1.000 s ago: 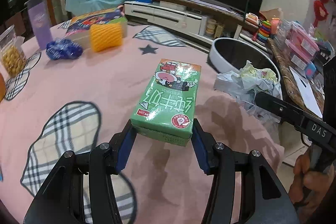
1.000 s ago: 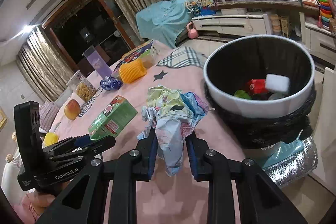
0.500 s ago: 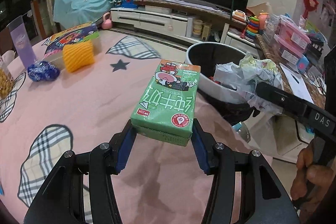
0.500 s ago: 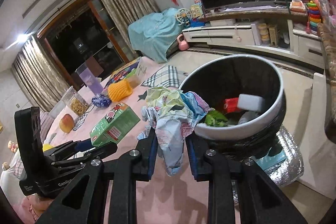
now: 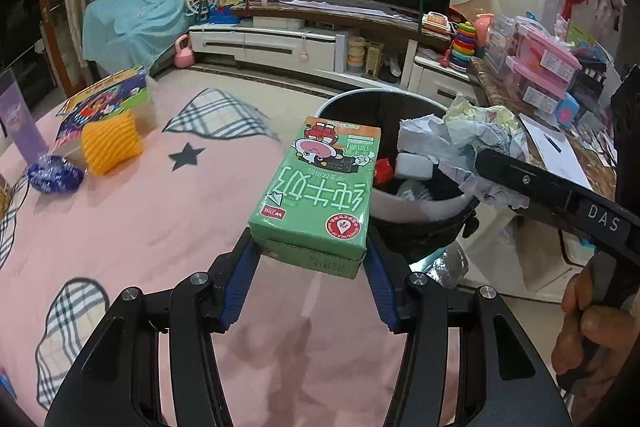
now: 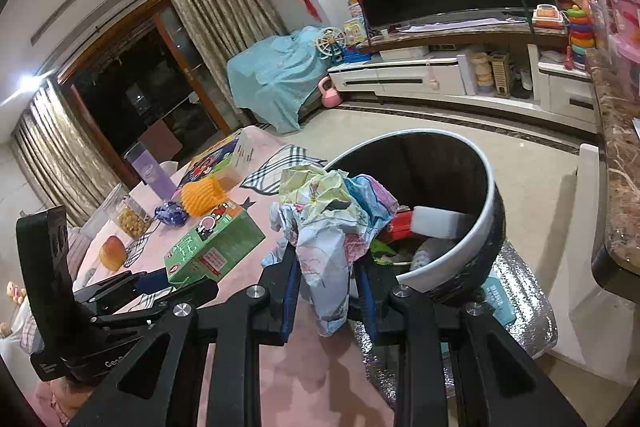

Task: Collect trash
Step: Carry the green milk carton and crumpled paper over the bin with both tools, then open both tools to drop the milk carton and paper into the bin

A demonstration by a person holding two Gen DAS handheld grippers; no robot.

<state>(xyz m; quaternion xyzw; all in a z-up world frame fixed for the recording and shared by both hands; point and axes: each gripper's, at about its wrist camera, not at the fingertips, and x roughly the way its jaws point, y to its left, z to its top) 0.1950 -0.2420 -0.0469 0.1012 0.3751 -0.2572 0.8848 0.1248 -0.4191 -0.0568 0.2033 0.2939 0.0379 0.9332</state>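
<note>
My left gripper (image 5: 310, 259) is shut on a green milk carton (image 5: 320, 187), held in the air above the pink tablecloth (image 5: 140, 227) close to the table's edge. The same carton (image 6: 216, 247) shows at the left of the right wrist view. A crumpled wad of printed paper (image 6: 328, 223) hangs from my right gripper (image 6: 326, 287), which is shut on it at the near rim of the round white trash bin (image 6: 452, 251). In the left wrist view the paper wad (image 5: 460, 143) sits over the bin (image 5: 420, 203). Red, white and green scraps lie inside the bin.
On the table stand an orange ribbed object (image 5: 110, 143), a blue wrapped item (image 5: 54, 175), a colourful box (image 5: 104, 99), a purple container (image 6: 150, 173) and a jar of snacks (image 6: 130, 217). A TV stand (image 5: 288, 43) and cluttered side counter (image 5: 540, 87) lie beyond the bin.
Both grippers have carried their loads across the table toward the bin. The carton now reaches the bin's near rim, and the paper wad hangs over the rim.
</note>
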